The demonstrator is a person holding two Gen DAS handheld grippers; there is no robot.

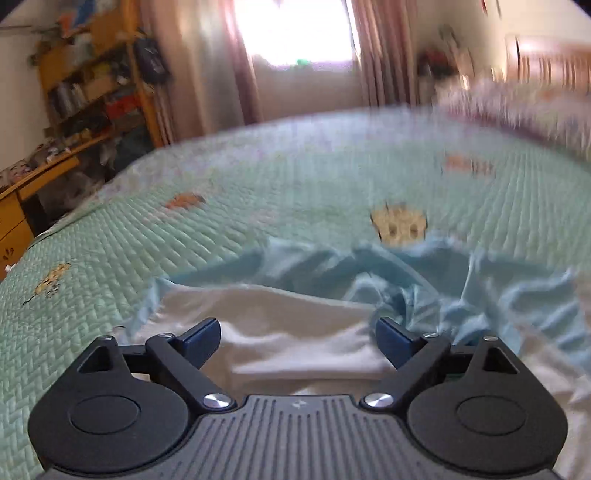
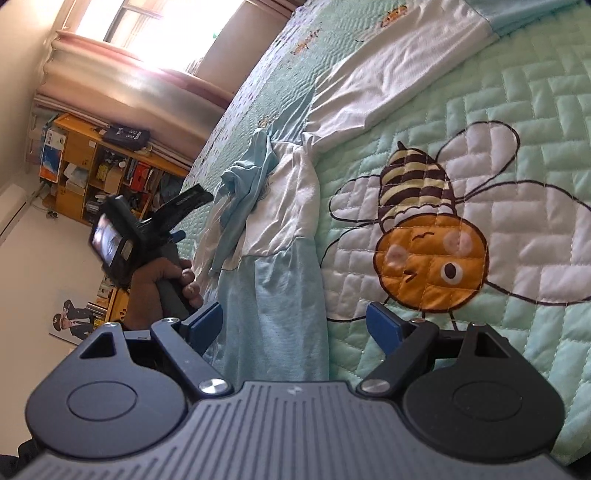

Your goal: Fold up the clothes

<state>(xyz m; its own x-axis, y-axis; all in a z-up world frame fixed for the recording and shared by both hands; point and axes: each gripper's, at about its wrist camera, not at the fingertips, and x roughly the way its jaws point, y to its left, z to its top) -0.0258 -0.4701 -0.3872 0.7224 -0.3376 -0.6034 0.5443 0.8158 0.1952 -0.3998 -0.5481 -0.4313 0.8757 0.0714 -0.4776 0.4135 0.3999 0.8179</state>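
A light blue and white garment [image 2: 280, 236] lies crumpled on the green quilted bedspread [image 2: 517, 122]; one white sleeve [image 2: 399, 70] stretches away across it. My right gripper [image 2: 295, 326] is open, and the garment's blue hem runs between its fingers with no pad pressing on it. In the left wrist view my left gripper [image 1: 297, 336] is open over a white part of the garment [image 1: 291, 314], with blue folds [image 1: 461, 288] bunched beyond it to the right. The right wrist view shows a hand [image 2: 155, 280] holding the left gripper [image 2: 188, 216] next to the bunched blue cloth [image 2: 240, 184].
A large stitched bee [image 2: 428, 236] lies on the bedspread right of the garment. A wooden shelf and desk [image 1: 96, 92] full of objects stand beyond the bed's left edge. Curtains and a bright window [image 1: 295, 33] are behind the bed. The left wrist view is blurred.
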